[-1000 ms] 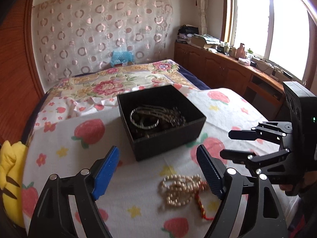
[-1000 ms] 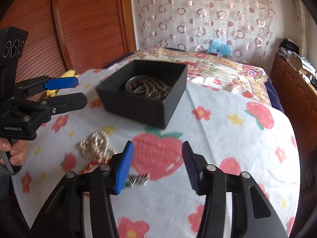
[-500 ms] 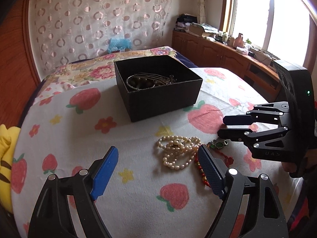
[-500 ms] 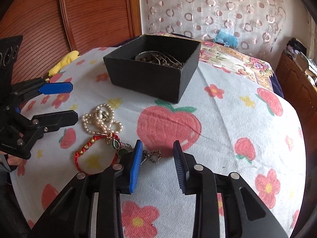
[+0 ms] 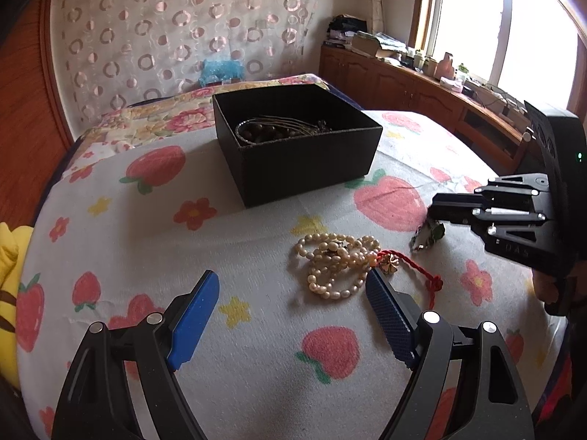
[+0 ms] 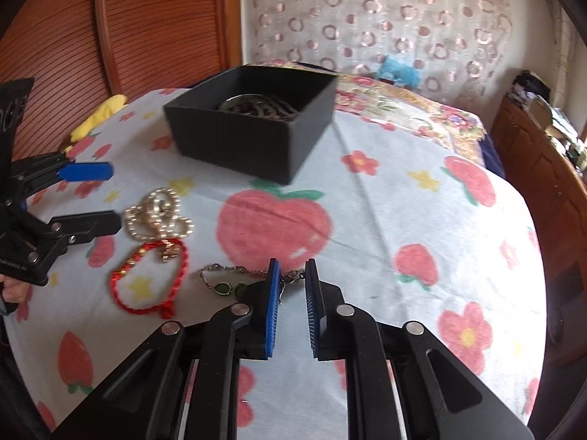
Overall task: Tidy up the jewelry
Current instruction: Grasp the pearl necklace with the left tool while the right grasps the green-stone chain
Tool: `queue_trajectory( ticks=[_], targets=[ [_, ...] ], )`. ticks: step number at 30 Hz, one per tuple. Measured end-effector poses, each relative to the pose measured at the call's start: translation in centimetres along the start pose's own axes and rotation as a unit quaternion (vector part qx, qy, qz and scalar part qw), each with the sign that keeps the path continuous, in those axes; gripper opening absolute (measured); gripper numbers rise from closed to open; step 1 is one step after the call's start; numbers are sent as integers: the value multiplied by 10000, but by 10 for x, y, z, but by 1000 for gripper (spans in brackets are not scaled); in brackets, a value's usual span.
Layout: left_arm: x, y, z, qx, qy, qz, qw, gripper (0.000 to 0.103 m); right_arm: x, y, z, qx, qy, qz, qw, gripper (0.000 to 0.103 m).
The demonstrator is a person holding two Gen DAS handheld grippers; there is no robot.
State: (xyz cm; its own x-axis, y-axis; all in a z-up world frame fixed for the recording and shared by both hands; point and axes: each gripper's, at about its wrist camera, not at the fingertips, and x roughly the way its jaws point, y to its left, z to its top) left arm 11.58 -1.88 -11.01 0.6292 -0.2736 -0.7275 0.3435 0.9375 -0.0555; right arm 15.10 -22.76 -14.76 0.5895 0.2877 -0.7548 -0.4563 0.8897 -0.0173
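A black box [image 5: 301, 154] [image 6: 253, 132] with dark bracelets inside stands on the fruit-print cloth. A pearl bracelet [image 5: 335, 264] [image 6: 159, 216] and a red cord bracelet [image 5: 411, 266] [image 6: 146, 278] lie in front of it. My left gripper [image 5: 293, 315] is open just short of the pearls; it also shows in the right wrist view [image 6: 99, 198]. My right gripper [image 6: 291, 275] has narrowed around a silver chain with green stones [image 6: 234, 282]; a small gap still shows between the pads. In the left wrist view the chain [image 5: 427, 234] hangs at its tips [image 5: 436, 212].
A yellow plush toy [image 5: 9, 256] lies at the cloth's left edge. A flowered bedspread [image 5: 165, 117] lies behind the box. A wooden cabinet [image 5: 422, 88] with clutter runs under the window at right.
Both grippers have come lower and nearer the loose jewelry. My right gripper's jaws have narrowed from wide open to close around the silver chain, which now lifts off the cloth at one end.
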Motion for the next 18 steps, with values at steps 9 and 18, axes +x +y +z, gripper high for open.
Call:
queue_trajectory(
  ticks=[9,18],
  targets=[
    [1,-5,2,79,49,-84,9999,70,0,-9,-2,120,-58,41,9999,11],
    [17,-4,10,18,260,-226,9994,29,-1,-10,-4,75,-65,-12,10000,11]
  ],
)
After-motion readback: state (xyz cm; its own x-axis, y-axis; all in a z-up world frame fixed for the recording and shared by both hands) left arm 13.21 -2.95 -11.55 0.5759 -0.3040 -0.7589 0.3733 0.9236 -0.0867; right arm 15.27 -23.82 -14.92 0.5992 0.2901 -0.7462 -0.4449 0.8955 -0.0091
